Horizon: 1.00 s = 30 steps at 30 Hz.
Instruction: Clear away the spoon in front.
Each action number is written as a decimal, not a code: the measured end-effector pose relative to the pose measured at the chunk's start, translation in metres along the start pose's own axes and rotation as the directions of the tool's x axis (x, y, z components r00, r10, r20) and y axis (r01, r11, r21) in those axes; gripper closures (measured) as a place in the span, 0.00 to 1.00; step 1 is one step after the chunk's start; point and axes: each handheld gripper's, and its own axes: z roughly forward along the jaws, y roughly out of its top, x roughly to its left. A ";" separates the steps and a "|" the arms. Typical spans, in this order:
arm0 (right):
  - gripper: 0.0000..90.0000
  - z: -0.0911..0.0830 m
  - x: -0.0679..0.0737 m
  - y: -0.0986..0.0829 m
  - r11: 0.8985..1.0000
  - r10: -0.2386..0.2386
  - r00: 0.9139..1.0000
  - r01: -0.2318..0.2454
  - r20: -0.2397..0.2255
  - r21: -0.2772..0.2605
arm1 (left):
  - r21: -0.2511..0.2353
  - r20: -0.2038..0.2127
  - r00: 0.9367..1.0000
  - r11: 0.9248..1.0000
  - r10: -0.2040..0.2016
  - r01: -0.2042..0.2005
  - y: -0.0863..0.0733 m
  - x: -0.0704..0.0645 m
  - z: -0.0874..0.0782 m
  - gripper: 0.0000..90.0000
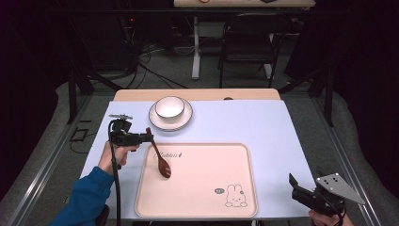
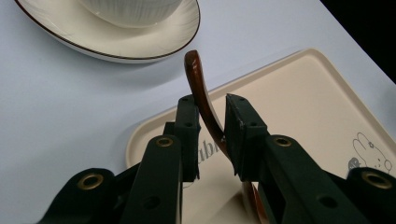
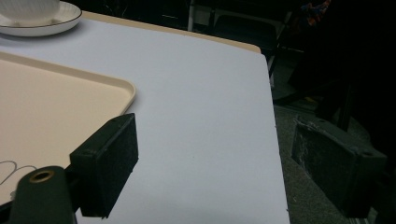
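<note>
My left gripper [image 1: 145,138] sits over the left edge of the tray [image 1: 197,207], and its jaws are closed on the handle of a dark brown wooden spoon [image 1: 160,157]. In the left gripper view the curved handle of the spoon [image 2: 201,93] runs up between the two black jaws, its hooked end rising above them, and both pads press against it. From the high view the spoon slants down and to the right from my gripper, with its bowl resting low on the tray's cream surface, just below the printed script near the tray's upper left corner. Whether the bowl of the spoon actually touches the tray I cannot tell for certain.

The tray lies on the pale blue tabletop [image 1: 235,122], with a small rabbit drawing [image 1: 234,196] near its lower right corner. Beyond the tray, toward the far edge of the tabletop, stands a white bowl [image 1: 170,107] on a white saucer [image 1: 181,123] with a dark rim, near my left gripper but apart from it.

My right gripper [image 1: 296,186] hangs at the near right corner of the tabletop, well apart from the spoon. In the right gripper view its jaws stand wide apart with nothing between them, one over the tabletop beside the tray's corner [image 3: 122,91], the other past the tabletop's edge.
</note>
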 end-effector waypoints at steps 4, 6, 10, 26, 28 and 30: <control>0.16 0.000 0.000 0.000 1.000 0.000 1.000 0.000 0.000 0.000 | 0.019 -0.001 1.000 1.000 0.003 -0.003 -0.002 -0.003 0.007 0.84; 0.16 0.000 0.000 0.000 1.000 0.000 1.000 0.000 0.000 0.000 | 0.032 -0.002 1.000 0.999 0.008 -0.007 -0.004 -0.004 0.010 0.84; 0.16 0.000 0.000 0.000 1.000 0.000 1.000 0.000 0.001 -0.001 | 0.049 -0.004 1.000 0.999 0.005 -0.005 -0.008 -0.007 0.015 0.83; 0.16 -0.001 0.001 0.000 1.000 0.001 1.000 -0.001 0.004 0.000 | 0.112 -0.029 0.999 0.993 0.044 -0.040 -0.023 -0.016 0.024 0.82; 0.16 -0.001 0.001 0.000 1.000 0.003 1.000 -0.003 0.004 0.000 | 0.117 -0.032 0.998 0.992 0.045 -0.041 -0.024 -0.017 0.025 0.82; 0.16 -0.001 0.001 0.000 1.000 0.003 1.000 -0.003 0.004 0.000 | 0.119 -0.037 0.998 0.992 0.041 -0.036 -0.026 -0.017 0.026 0.81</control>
